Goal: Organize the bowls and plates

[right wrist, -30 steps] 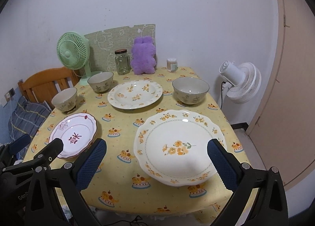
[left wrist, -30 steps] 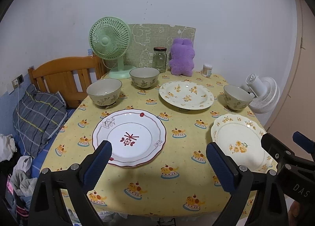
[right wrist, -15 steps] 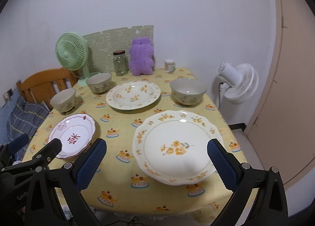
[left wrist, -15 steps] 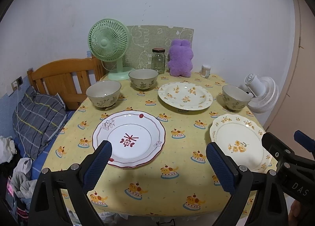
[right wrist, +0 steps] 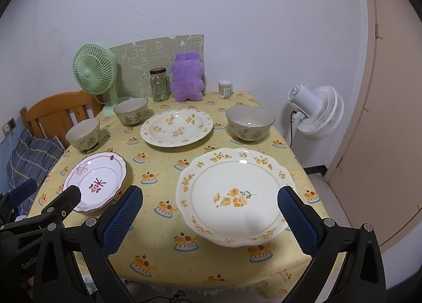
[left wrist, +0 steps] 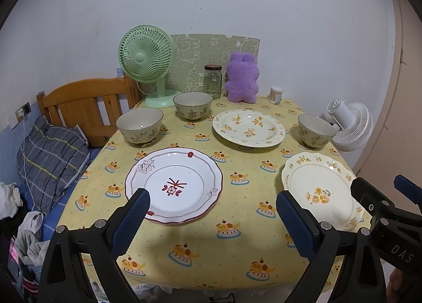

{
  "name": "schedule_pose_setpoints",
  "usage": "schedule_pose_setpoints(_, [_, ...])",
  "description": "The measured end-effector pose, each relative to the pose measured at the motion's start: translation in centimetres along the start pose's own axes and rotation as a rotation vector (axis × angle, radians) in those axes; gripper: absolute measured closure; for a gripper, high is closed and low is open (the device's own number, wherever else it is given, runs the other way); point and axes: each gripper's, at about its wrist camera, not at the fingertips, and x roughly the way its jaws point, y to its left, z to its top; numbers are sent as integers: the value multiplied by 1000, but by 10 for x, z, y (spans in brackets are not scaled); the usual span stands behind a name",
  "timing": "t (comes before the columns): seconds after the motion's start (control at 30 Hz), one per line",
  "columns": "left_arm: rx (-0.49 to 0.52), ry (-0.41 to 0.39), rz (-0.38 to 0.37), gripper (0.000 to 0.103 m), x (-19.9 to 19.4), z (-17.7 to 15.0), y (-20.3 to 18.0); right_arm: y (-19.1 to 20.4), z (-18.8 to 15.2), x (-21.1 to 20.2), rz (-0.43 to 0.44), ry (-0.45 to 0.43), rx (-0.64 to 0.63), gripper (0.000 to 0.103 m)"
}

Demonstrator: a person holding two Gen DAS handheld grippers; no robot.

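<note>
1. While both grippers hang above the table's near edge, neither touches a dish: left gripper (left wrist: 213, 214) is spread wide w/ nothing between its pads, and right gripper (right wrist: 210, 216) is just as wide and empty.
2. Red-trim plate (left wrist: 174, 184) lies flat near the near-left corner, ahead of the left gripper.
3. Scalloped plate (right wrist: 233, 196) w/ orange flowers sits near the near-right corner, ahead of the right gripper; its near rim comes close to the table edge.
4. Round floral plate (left wrist: 248, 128) lies mid-table toward the far side, apart from the other two.
5. Three bowls, all upright: left bowl (left wrist: 139, 126) by the left edge, far bowl (left wrist: 192, 105) near the back, right bowl (right wrist: 249, 123) by the right edge, just beside the round plate.
6. Along the far edge: green fan (left wrist: 145, 58) at the far-left corner, then jar (left wrist: 212, 80), purple plush (left wrist: 242, 78), and small pot (left wrist: 276, 95), contents too small to tell.
7. Yellow cloth (left wrist: 200, 234) w/ cartoon print covers the table.
8. Off the table: white fan (right wrist: 316, 111) to the right, wooden headboard (left wrist: 84, 103) and pillow (left wrist: 51, 156) to the left.
</note>
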Motion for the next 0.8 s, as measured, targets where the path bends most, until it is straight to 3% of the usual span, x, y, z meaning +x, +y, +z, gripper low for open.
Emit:
schedule_pose_setpoints(0.47, [17,-14,11,5,0,0,2,6,-2,-3,-17,-5,-6,0])
schedule_pose_setpoints(0.8, [36,-3,-26,5,8,8,10,15,3,1,-38,5,6,2])
